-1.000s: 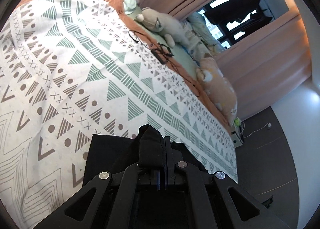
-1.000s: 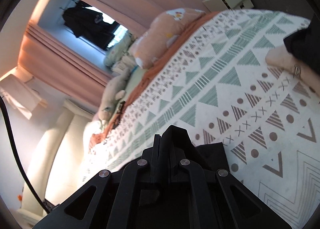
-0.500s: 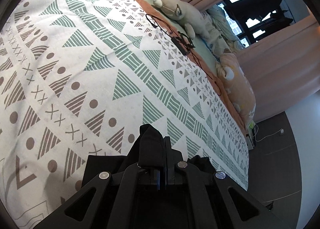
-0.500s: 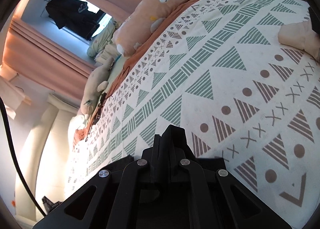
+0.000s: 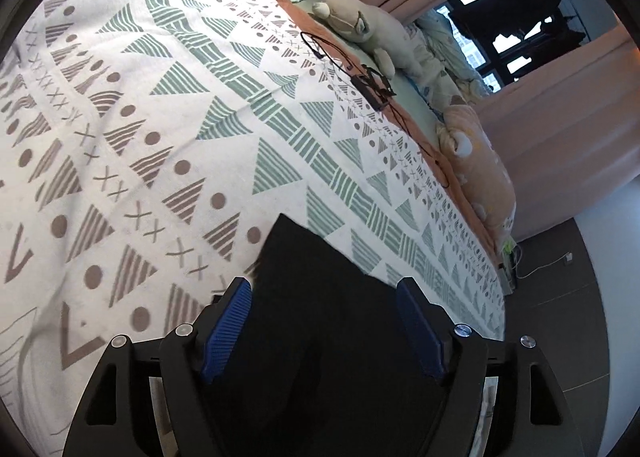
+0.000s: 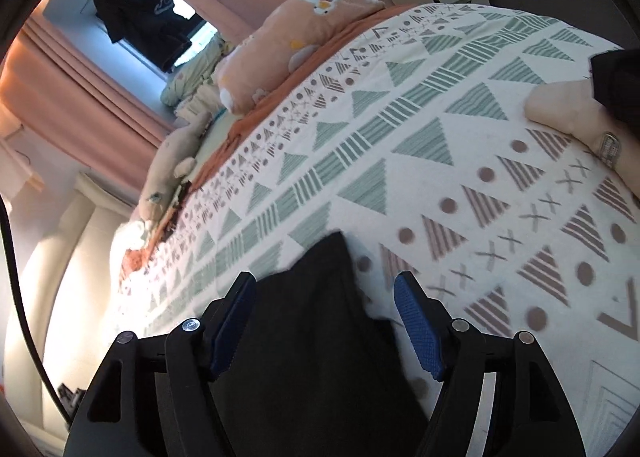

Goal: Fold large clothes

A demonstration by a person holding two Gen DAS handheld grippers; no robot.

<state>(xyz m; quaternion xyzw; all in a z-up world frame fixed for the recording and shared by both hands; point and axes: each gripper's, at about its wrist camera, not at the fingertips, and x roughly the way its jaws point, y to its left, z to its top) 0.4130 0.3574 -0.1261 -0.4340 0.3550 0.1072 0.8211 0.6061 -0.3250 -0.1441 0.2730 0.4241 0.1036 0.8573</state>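
From the left wrist we see our left gripper (image 5: 324,321) spread wide, gripping nothing, with a corner of the black garment (image 5: 316,297) lying loose between the blue pads (image 5: 228,325) on the patterned bedspread (image 5: 168,105). Half a second ago these jaws were clamped on that cloth. From the right wrist our right gripper (image 6: 324,321) is likewise wide open over the garment (image 6: 320,317), also clamped shut before. We judge one fold laid down and released; how many folds remain we cannot tell.
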